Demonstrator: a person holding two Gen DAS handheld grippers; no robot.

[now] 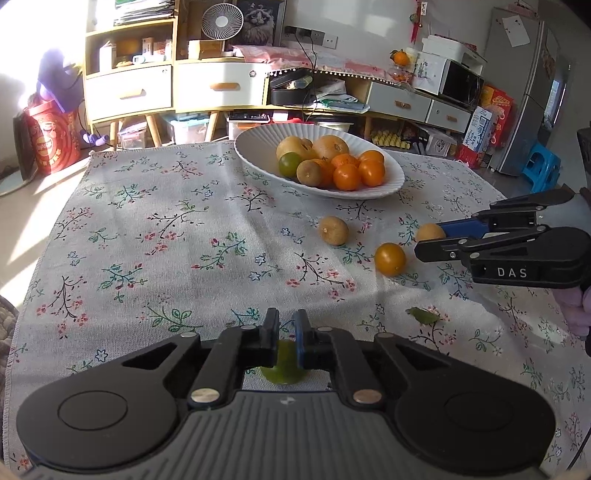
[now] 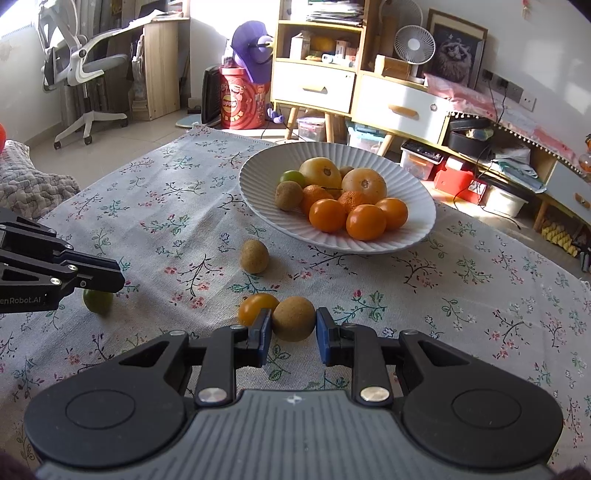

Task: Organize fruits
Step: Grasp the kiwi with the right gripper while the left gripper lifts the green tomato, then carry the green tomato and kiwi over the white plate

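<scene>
A white ribbed plate at the far side of the table holds several oranges, kiwis, pears and a lime. On the cloth lie a loose kiwi and a small orange. My right gripper is shut on a brown kiwi, which rests on the cloth against the orange. My left gripper is shut, its fingers almost together. A green lime sits on the cloth directly under its tips, mostly hidden by them.
A floral tablecloth covers the table. A small green leaf lies near the front right. Beyond the table stand yellow cabinets, a fan, a fridge and an office chair.
</scene>
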